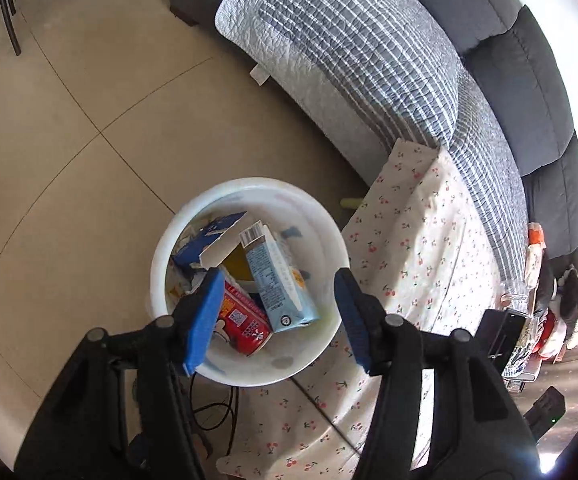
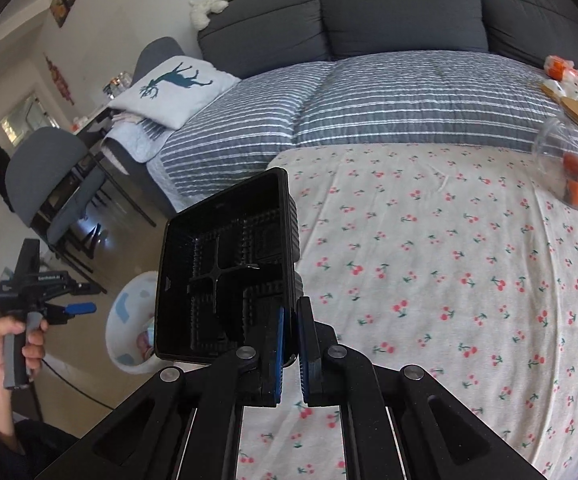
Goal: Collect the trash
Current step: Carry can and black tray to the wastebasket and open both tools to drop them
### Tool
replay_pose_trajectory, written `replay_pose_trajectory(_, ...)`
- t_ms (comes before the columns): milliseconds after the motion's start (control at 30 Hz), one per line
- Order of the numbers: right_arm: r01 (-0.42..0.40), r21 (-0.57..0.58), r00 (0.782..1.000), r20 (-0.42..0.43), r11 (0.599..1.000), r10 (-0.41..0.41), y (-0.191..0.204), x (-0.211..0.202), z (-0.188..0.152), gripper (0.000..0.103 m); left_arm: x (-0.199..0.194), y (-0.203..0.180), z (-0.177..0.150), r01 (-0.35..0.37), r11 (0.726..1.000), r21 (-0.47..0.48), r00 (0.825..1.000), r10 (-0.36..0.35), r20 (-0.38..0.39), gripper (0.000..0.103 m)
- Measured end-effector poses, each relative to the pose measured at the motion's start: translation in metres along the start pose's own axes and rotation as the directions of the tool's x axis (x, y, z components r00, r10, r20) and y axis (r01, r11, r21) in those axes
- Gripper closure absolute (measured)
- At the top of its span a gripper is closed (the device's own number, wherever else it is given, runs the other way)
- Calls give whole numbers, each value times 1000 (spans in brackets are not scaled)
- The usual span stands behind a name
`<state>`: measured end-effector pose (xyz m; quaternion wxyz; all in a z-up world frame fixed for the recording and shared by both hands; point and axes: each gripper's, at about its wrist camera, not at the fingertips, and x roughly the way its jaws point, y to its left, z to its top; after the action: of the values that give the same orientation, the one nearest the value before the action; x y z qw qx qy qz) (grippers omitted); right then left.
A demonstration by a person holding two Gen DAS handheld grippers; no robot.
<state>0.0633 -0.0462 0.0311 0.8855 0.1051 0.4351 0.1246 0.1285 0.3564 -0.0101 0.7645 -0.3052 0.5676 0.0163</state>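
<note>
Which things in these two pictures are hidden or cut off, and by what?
- Left wrist view: red can partly behind left gripper finger; black plastic tray cut by the right gripper's arm.
- Right wrist view: white round bin mostly behind the tray; glass jar cut by the edge.

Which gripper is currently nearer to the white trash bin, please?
Left. The left gripper hangs open directly above the white trash bin, empty. The right gripper is off to the side over the cherry-print cloth, pinching a black tray.
</note>
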Motion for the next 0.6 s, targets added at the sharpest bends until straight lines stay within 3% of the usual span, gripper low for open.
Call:
replay_pose_trajectory(233,14,-201,998,-57,980,-26,105,56,-9,97,0,6,7,10,999,-36,1000,-11,-23,44)
replay_pose_trajectory(500,-1,-288,985,-164,958,-48,201,125,-18,95,-16,10,11,29,999,-35,999,-28,21,44)
replay_pose_trajectory(600,-56,-262,963,-269,963,-17,217,149,-21,89,-15,9,12,21,1000,-19,1000,-21,20,42)
